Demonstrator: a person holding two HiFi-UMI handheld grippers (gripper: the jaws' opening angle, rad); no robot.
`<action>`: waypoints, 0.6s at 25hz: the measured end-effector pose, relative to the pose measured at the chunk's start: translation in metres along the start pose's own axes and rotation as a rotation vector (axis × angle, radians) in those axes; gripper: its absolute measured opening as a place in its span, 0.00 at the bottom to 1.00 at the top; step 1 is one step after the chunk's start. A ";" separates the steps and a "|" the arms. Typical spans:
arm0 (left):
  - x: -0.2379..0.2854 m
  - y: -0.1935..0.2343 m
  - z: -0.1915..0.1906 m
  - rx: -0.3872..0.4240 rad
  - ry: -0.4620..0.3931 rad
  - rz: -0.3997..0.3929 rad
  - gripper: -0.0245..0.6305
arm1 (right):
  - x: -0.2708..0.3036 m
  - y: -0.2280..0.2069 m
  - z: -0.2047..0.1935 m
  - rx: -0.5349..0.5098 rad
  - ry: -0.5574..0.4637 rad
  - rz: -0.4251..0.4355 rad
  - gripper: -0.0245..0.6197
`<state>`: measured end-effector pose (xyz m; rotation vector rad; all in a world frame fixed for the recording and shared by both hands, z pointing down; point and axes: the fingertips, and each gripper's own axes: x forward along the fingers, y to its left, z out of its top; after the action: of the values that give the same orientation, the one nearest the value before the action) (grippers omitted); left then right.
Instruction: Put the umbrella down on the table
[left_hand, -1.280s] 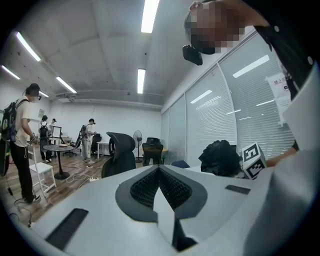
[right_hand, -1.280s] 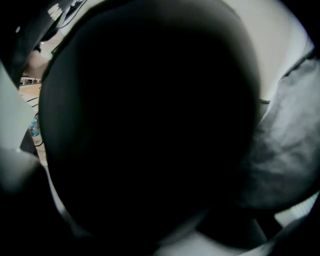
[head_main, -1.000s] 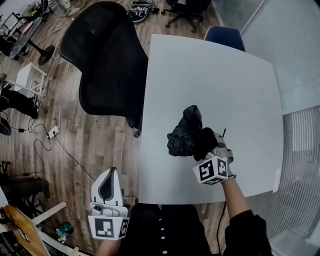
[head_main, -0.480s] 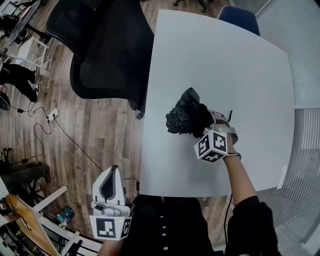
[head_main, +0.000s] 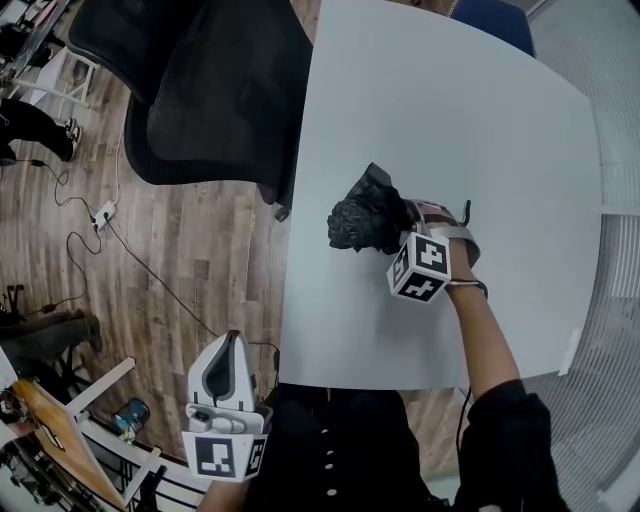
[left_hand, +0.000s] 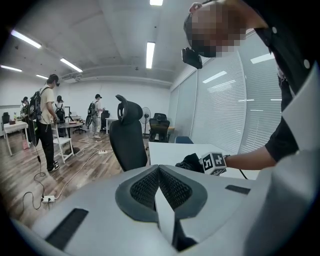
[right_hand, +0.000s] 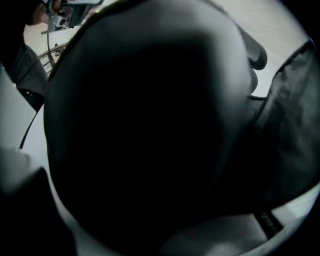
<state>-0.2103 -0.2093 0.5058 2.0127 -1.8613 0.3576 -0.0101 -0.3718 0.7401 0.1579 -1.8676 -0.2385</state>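
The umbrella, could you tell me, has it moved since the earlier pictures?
Yes. The umbrella in the right gripper has sunk toward the table: it looks smaller while the tabletop looks larger.

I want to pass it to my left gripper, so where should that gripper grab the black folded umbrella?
Probably the bunched canopy end of the umbrella, which sticks out to the left of the right gripper holding it. Come in over the left edge of the table, the side of the left gripper; the other end is hidden.

Left of the white table (head_main: 480, 150) a black mesh chair (head_main: 215, 90) stands on wood floor (head_main: 190, 290); a blue chair (head_main: 495, 20) sits at the table's far edge.
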 end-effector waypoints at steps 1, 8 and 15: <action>0.001 -0.001 -0.001 -0.002 0.005 0.000 0.06 | 0.001 0.001 -0.001 -0.005 0.005 0.009 0.43; 0.003 -0.005 -0.011 -0.013 0.028 -0.006 0.06 | 0.004 0.003 -0.004 0.067 0.000 0.121 0.43; 0.008 -0.007 -0.011 -0.014 0.033 -0.011 0.06 | 0.005 -0.006 -0.009 0.185 -0.017 0.174 0.51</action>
<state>-0.2017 -0.2110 0.5177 1.9947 -1.8269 0.3713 -0.0030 -0.3796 0.7454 0.1190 -1.9067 0.0535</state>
